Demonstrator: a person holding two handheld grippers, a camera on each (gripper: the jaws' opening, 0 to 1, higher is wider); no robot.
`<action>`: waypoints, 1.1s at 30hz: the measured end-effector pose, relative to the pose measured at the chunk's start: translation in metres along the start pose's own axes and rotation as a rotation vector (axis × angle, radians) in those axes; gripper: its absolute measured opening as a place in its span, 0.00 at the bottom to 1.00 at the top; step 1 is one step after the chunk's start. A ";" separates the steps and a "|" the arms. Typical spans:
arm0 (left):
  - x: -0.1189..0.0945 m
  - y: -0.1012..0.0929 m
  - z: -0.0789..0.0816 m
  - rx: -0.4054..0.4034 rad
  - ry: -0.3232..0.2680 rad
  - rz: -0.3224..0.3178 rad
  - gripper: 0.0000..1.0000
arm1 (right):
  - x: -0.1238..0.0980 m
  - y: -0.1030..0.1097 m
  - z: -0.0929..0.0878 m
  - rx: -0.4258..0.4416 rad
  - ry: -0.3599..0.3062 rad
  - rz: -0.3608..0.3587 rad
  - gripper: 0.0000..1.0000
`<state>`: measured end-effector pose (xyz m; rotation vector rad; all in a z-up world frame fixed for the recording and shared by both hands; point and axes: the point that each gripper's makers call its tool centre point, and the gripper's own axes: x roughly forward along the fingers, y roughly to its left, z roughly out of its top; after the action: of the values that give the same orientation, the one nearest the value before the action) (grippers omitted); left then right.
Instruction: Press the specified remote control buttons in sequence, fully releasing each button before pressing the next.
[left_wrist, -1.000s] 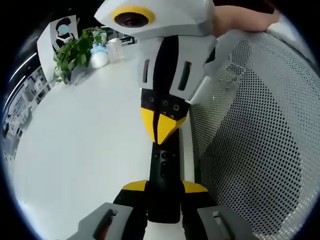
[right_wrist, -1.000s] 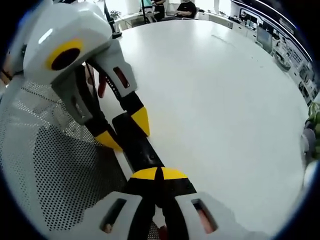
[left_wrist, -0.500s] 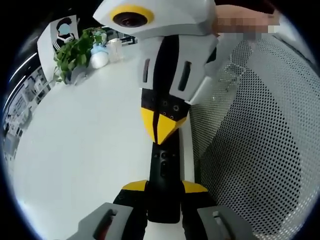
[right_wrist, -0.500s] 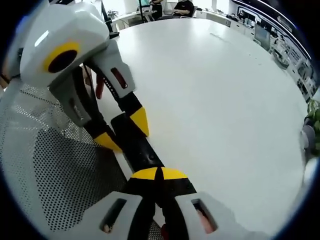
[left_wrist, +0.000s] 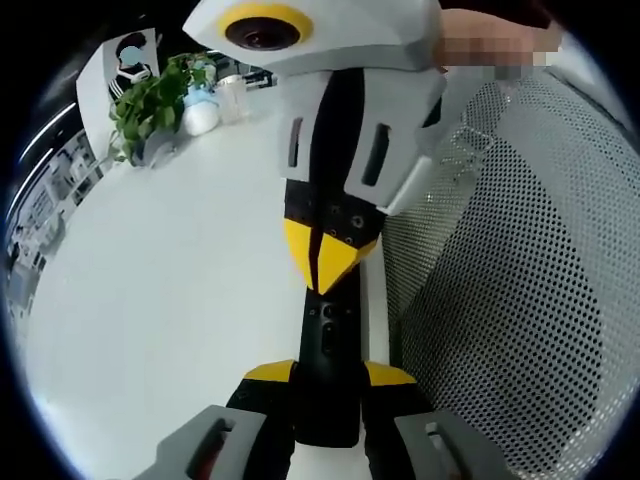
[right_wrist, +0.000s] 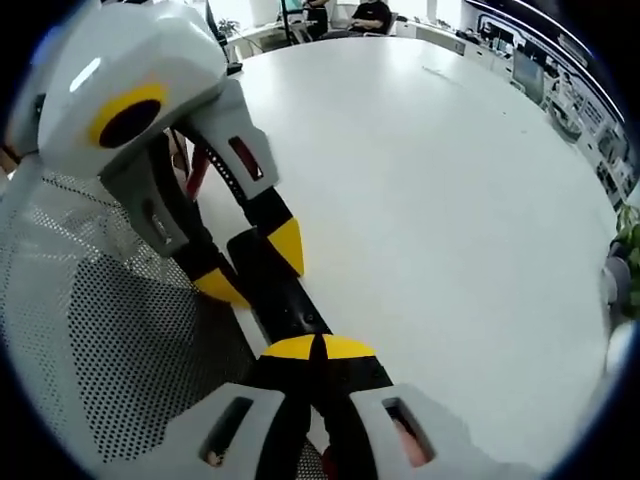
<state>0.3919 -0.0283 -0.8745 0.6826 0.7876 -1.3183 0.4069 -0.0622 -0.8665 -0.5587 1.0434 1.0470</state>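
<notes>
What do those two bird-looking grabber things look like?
Both look alike. The right gripper has a chunky grey-white angular shell with a yellow oval ring on top, slotted side panels, a black middle stripe with small screw holes, and yellow-tipped fingers that meet like a beak. The left gripper has the same grey shell, yellow oval, black arms and yellow tips, plus small red markings.

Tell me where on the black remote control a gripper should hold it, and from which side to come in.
Grip the remote control at its near end, across the narrow width, as the left gripper does, coming in along its length. It is long and slim, lying flat on the white table, so the long edges give the pads parallel faces. That leaves the buttons free for the shut right gripper, whose tip meets them from above.
</notes>
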 end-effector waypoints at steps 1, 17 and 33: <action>0.000 0.000 0.000 0.000 0.000 0.000 0.24 | 0.000 0.000 0.000 0.003 -0.001 0.003 0.00; 0.000 0.000 0.000 -0.002 -0.004 0.000 0.24 | -0.001 0.009 -0.002 0.036 0.013 0.059 0.00; 0.000 0.000 0.001 0.001 -0.001 -0.002 0.25 | 0.000 0.011 -0.003 0.025 0.027 0.061 0.00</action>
<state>0.3916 -0.0287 -0.8740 0.6817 0.7870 -1.3207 0.3959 -0.0605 -0.8667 -0.5246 1.1018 1.0812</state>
